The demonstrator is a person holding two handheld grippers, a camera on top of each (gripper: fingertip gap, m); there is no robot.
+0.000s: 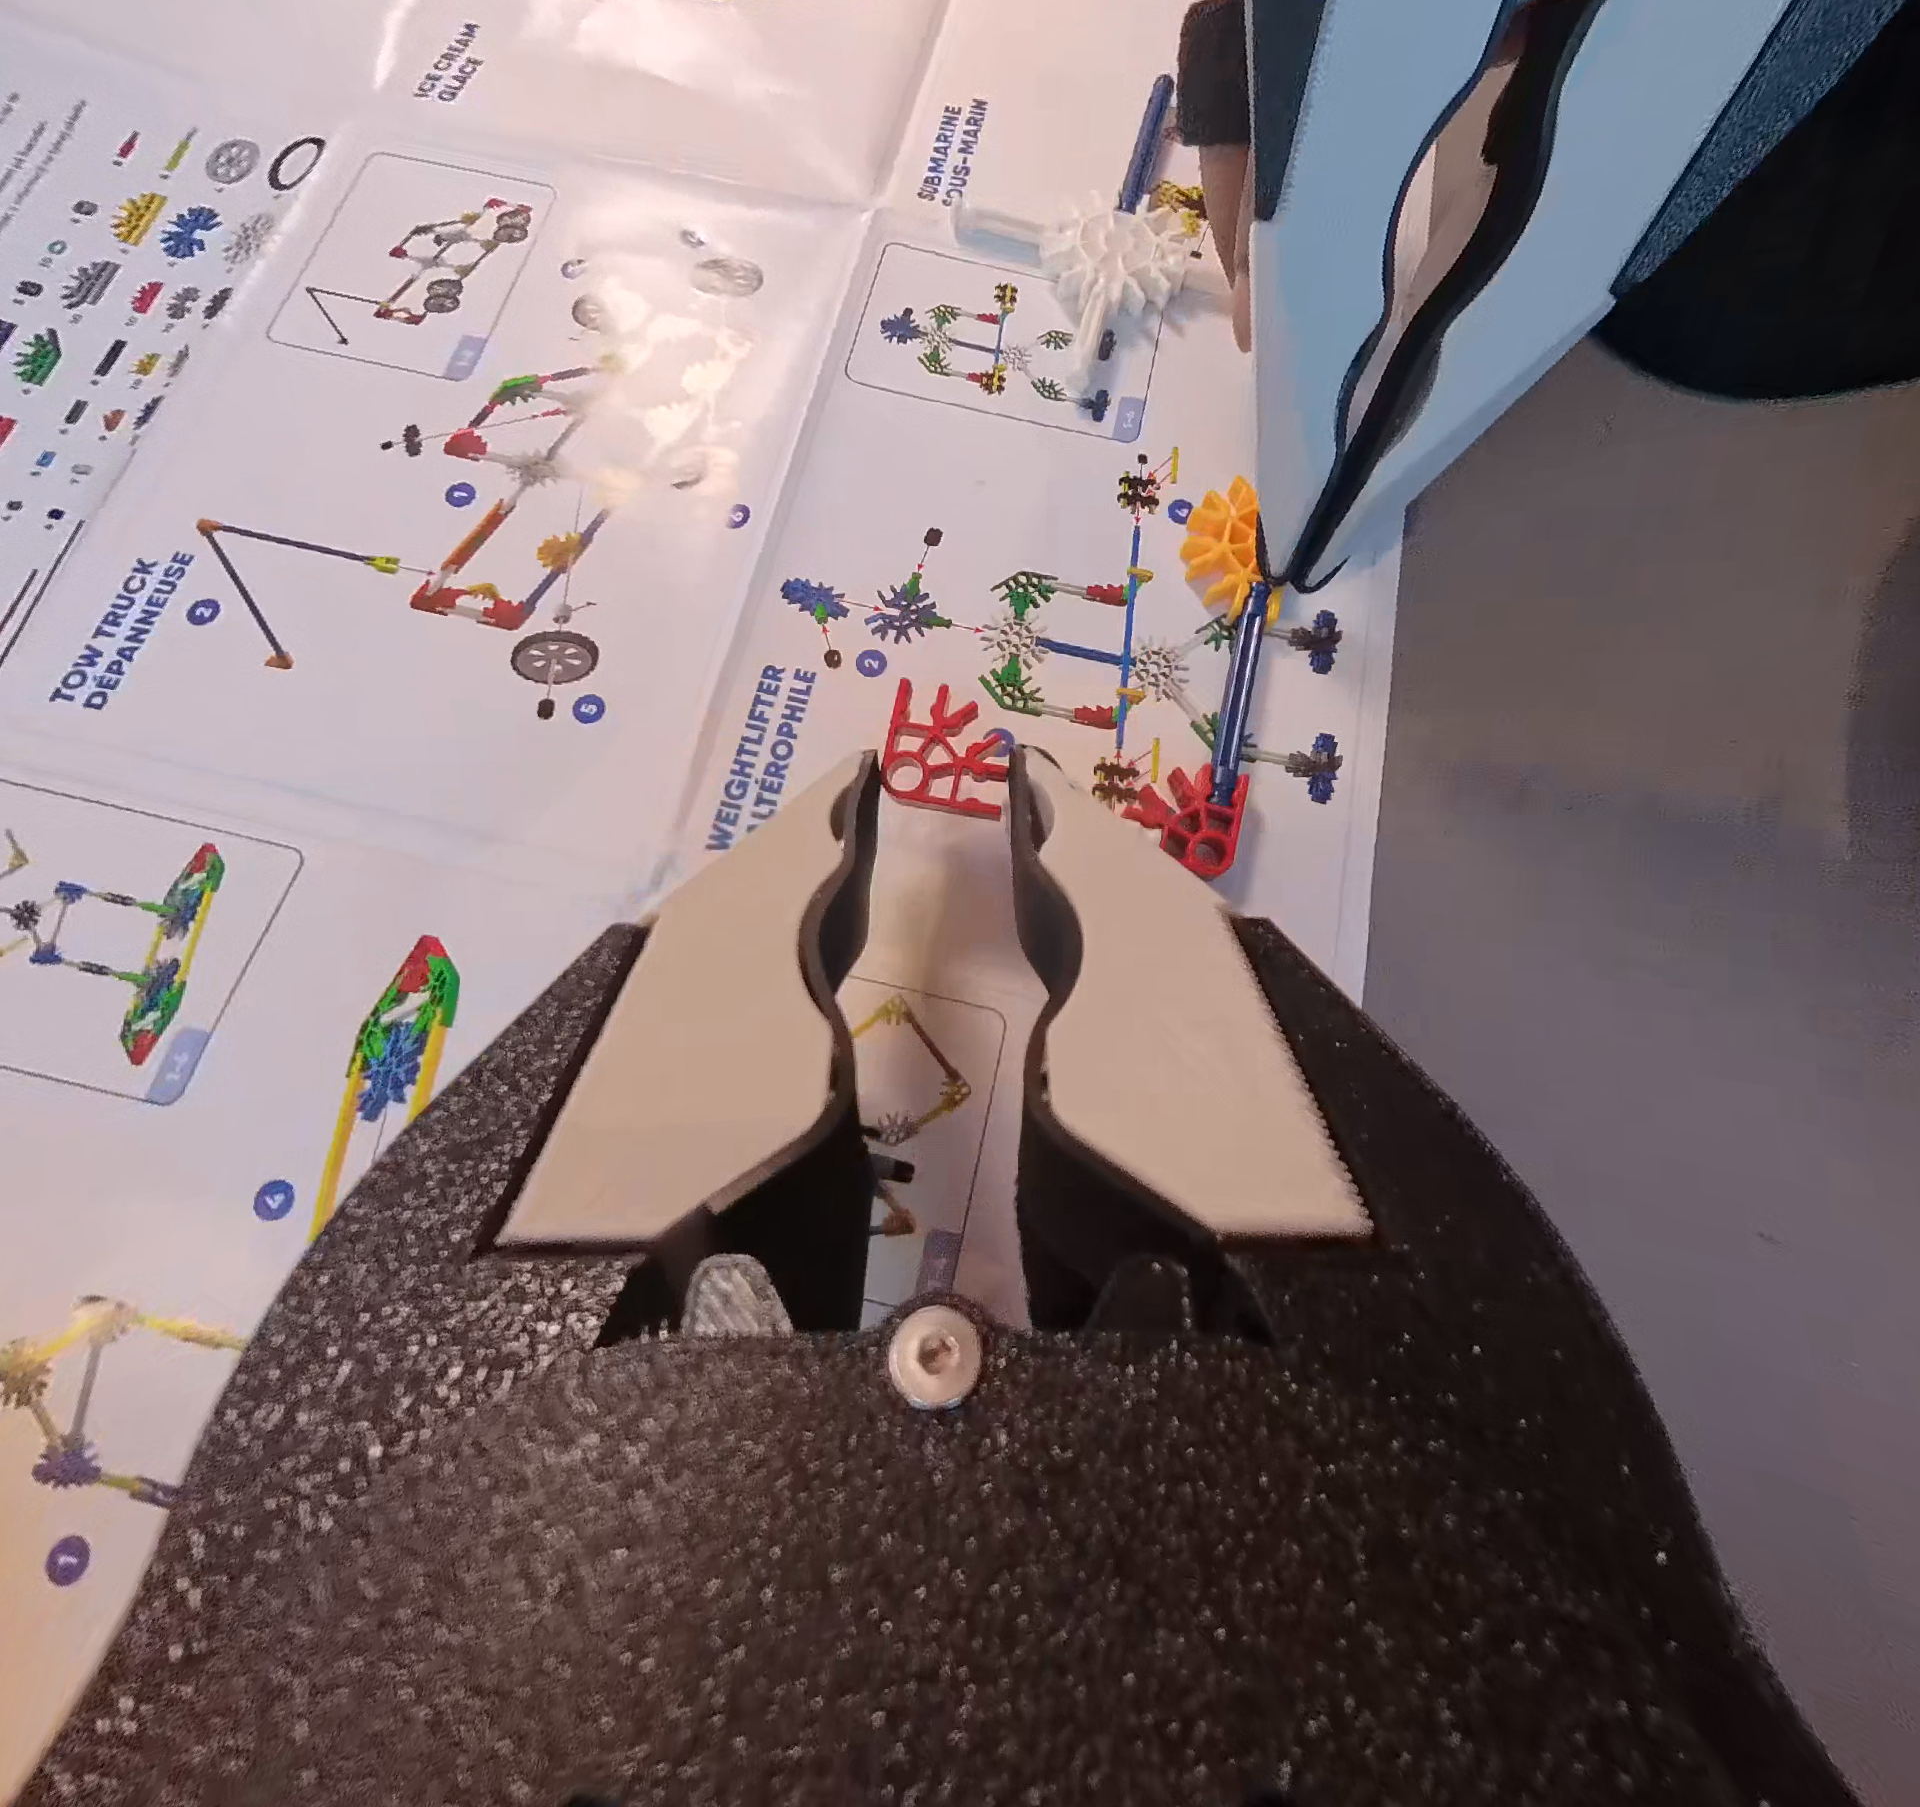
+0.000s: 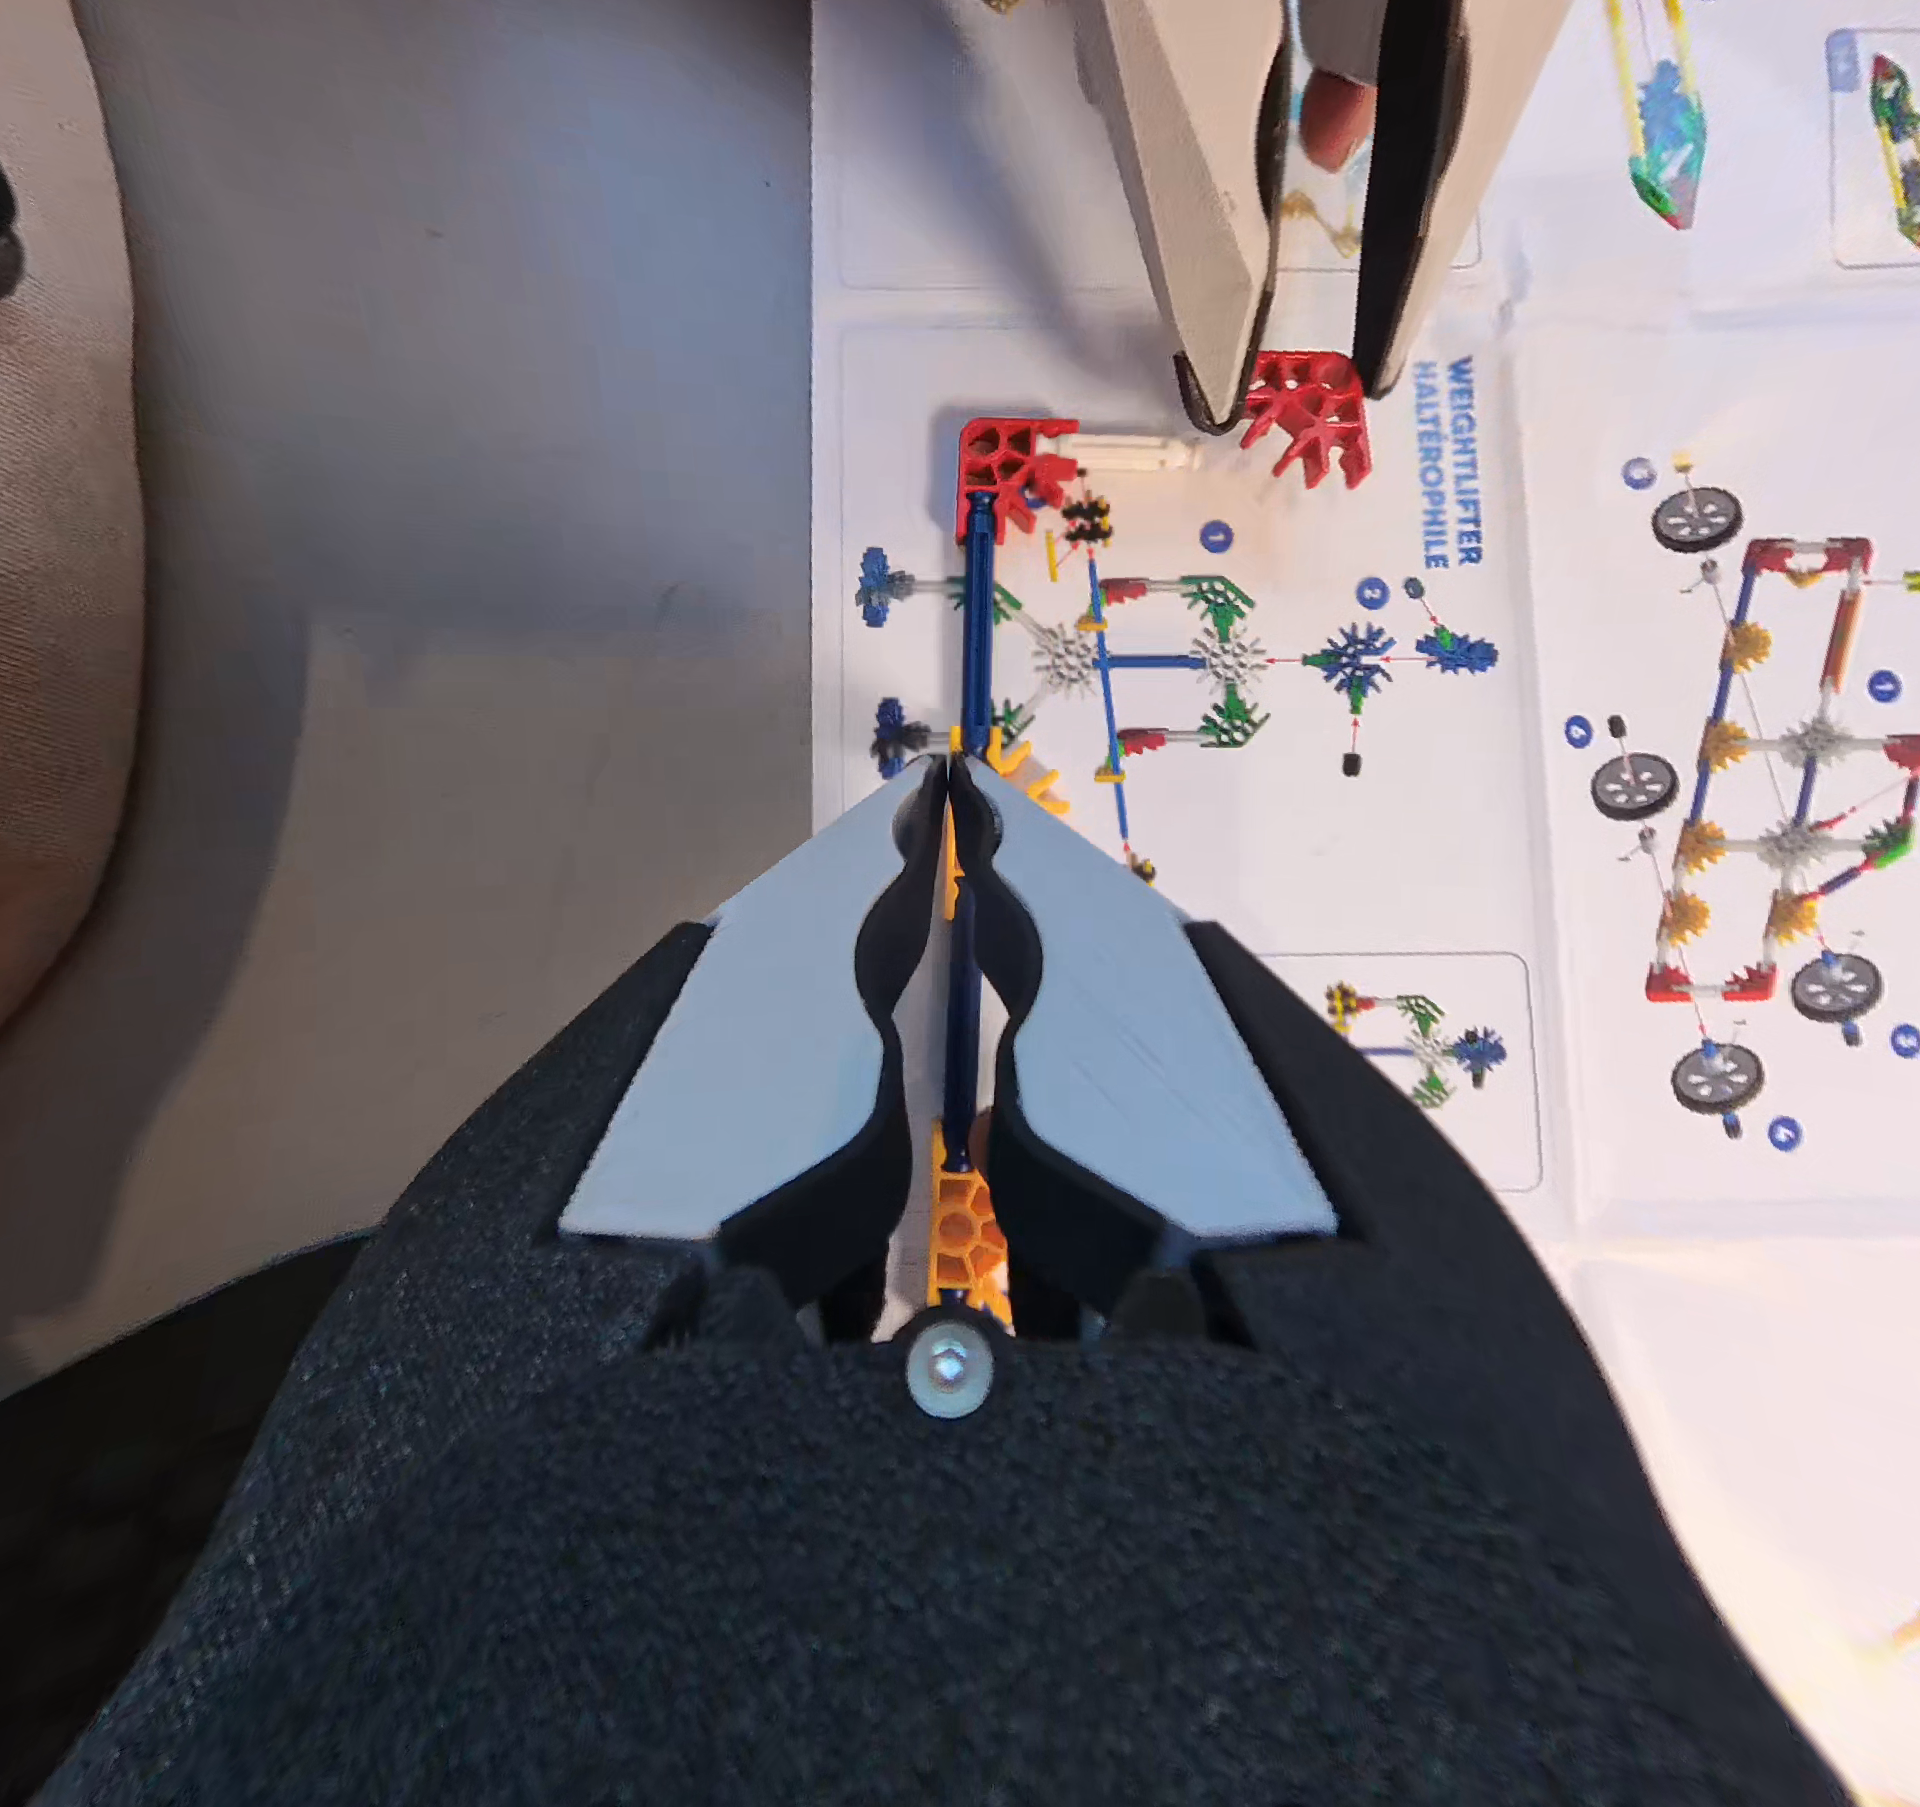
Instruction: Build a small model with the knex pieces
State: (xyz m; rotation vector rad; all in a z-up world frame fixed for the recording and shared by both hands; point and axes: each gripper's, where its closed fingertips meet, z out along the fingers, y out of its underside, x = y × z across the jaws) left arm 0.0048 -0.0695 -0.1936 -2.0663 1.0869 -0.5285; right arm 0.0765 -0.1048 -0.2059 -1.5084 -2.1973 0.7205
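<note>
My left gripper (image 1: 943, 770) is shut on a loose red connector (image 1: 935, 755), just above the instruction sheet (image 1: 623, 614). It also shows in the right wrist view (image 2: 1294, 391), with the red connector (image 2: 1304, 422) between its tips. My right gripper (image 2: 948, 768) is shut on a blue rod (image 2: 975, 614) where a yellow connector (image 2: 1023, 770) sits. The rod's far end plugs into a red corner connector (image 2: 1003, 474) with a white rod (image 2: 1127, 456) sticking out towards the left gripper. A second yellow connector (image 2: 961, 1227) lies between the right fingers near the palm.
A white snowflake connector (image 1: 1117, 251) with white rods and a blue rod (image 1: 1143, 136) lies farther along the sheet. Bare grey tabletop (image 1: 1610, 1030) borders the sheet's edge. A dark round object (image 1: 1787, 282) stands beyond the right gripper (image 1: 1288, 575). Some 9 centimeters of space lies between my two pairs of fingers.
</note>
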